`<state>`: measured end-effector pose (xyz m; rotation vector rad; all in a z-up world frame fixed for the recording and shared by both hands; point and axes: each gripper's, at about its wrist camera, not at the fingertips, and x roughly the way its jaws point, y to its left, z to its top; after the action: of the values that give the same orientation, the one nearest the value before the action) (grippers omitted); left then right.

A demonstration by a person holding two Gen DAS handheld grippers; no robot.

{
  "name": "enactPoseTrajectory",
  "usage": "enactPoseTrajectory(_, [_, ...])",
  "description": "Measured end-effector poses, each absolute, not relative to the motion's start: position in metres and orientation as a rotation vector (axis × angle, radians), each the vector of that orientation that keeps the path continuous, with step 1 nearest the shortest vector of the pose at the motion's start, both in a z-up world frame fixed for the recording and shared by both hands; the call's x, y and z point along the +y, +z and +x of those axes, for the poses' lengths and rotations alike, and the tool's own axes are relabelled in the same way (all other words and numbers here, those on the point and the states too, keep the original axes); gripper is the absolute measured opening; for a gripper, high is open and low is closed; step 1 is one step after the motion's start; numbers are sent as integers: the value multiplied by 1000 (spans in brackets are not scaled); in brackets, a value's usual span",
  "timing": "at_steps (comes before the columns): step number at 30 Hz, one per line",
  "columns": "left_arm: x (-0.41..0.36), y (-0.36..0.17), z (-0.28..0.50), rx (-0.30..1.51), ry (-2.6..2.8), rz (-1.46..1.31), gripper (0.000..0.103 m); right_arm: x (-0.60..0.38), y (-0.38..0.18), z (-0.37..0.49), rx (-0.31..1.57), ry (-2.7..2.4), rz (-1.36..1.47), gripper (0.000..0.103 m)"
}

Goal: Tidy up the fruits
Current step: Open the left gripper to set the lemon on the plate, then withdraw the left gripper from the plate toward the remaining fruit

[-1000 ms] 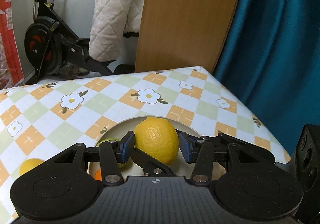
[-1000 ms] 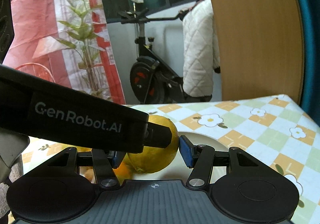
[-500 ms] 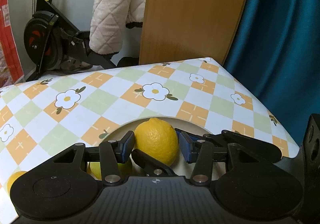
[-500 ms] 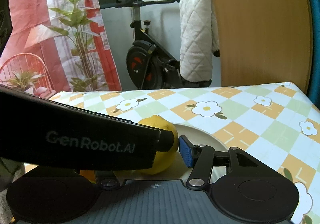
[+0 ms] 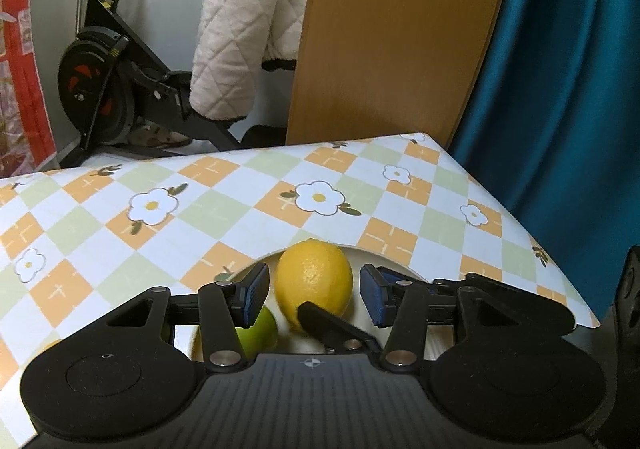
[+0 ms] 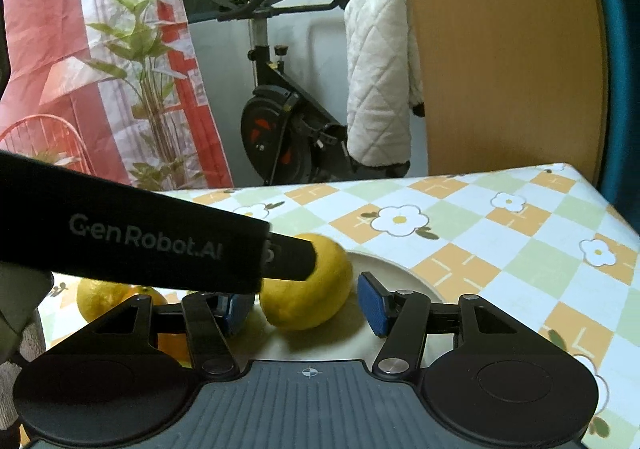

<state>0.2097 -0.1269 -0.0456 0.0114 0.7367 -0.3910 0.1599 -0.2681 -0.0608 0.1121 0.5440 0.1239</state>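
Both the left gripper (image 5: 314, 295) and right gripper (image 6: 306, 303) are spread around 1 lemon (image 5: 315, 281) on the plate (image 6: 400, 277); a green fruit (image 5: 258, 331) sits beside it.

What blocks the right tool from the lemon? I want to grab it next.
The left tool has its finger across the lemon's upper left, just ahead of the right tool. The lemon's right side shows free.

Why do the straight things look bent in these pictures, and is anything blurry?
Fisheye lenses: in the left wrist view the wooden board bows and the table edge slants; in the right wrist view the same board curves inward. The lemon looks slightly smeared in the right wrist view, sharp in the left. Light is soft, with no harsh glare.
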Motion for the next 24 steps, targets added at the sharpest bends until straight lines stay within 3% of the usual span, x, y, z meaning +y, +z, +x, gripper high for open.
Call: enactPoseTrajectory(24, [-40, -25, 124, 685, -304, 19, 53, -196, -36, 81, 561, 173, 65, 55])
